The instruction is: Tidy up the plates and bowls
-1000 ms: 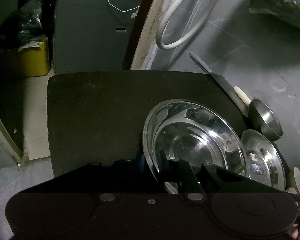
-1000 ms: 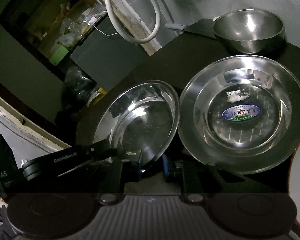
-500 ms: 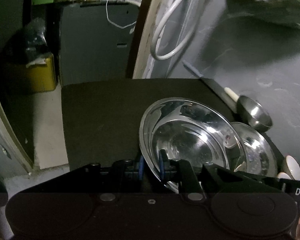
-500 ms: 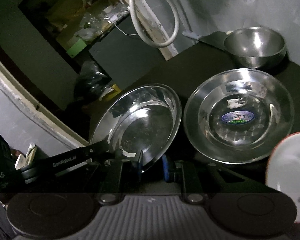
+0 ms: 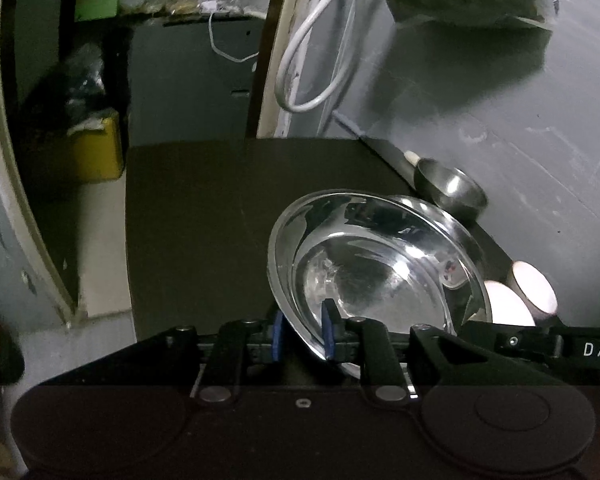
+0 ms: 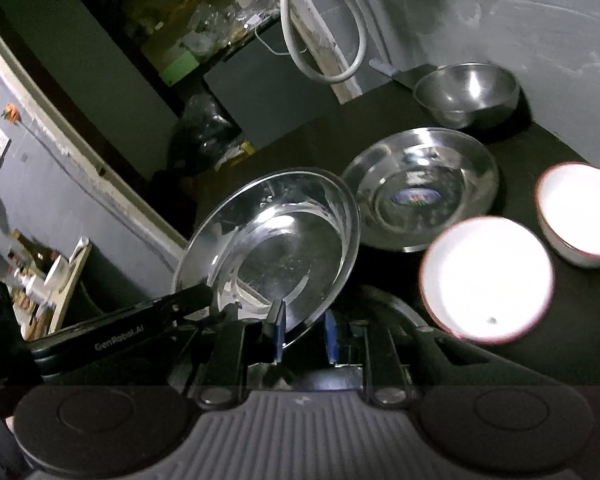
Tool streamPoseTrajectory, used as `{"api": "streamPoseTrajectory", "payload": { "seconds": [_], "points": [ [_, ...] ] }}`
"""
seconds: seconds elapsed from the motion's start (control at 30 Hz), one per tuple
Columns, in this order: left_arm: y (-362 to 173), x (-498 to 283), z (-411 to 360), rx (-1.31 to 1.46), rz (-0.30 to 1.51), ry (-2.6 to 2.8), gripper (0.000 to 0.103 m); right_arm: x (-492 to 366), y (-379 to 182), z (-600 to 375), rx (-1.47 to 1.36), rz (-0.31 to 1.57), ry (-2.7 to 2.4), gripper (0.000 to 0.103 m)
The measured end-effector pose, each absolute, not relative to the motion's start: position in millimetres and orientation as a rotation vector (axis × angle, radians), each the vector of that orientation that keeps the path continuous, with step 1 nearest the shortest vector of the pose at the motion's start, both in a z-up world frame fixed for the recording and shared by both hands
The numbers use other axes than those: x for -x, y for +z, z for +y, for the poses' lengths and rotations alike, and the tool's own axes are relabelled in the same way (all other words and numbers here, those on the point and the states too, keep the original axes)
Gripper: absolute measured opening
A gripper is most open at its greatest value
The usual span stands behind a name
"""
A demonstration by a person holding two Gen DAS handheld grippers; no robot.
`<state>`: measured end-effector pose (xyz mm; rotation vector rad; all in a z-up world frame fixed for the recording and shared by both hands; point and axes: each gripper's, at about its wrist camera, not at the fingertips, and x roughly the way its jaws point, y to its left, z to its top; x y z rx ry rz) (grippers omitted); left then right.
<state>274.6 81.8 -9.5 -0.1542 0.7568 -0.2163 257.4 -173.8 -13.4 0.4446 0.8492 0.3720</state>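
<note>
A steel plate [image 5: 380, 264] [image 6: 276, 240] is tilted up off the black table [image 5: 204, 216]. My left gripper [image 5: 303, 330] and my right gripper [image 6: 303, 336] both pinch its near rim with blue pads. A second steel plate [image 6: 420, 188] with a sticker lies flat on the table to the right. A small steel bowl [image 6: 466, 94] [image 5: 450, 188] stands behind it. A white plate [image 6: 488, 276] and a white bowl [image 6: 580, 212] with red rims sit at the right; the white plate also shows in the left wrist view [image 5: 508, 300].
A grey wall rises behind the table, with a looped white cable [image 5: 312, 60] [image 6: 324, 40] hanging from it. A knife [image 5: 364, 136] lies at the table's back edge. A yellow bin [image 5: 96, 152] and a dark cabinet stand on the floor left of the table.
Both grippers have lifted the steel plate up off the table and pulled back, so the white plate and white bowl have come into view.
</note>
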Motion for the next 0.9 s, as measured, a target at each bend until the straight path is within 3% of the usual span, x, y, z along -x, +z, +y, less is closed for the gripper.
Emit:
{"api": "streamPoseTrajectory", "payload": {
  "seconds": [0.9],
  "points": [
    [-19.4,-219.5,30.0,0.103,0.862,-0.102,0.025,-216.8,-19.0,-210.8,-0.394,0.929,0.462,0.023]
  ]
}}
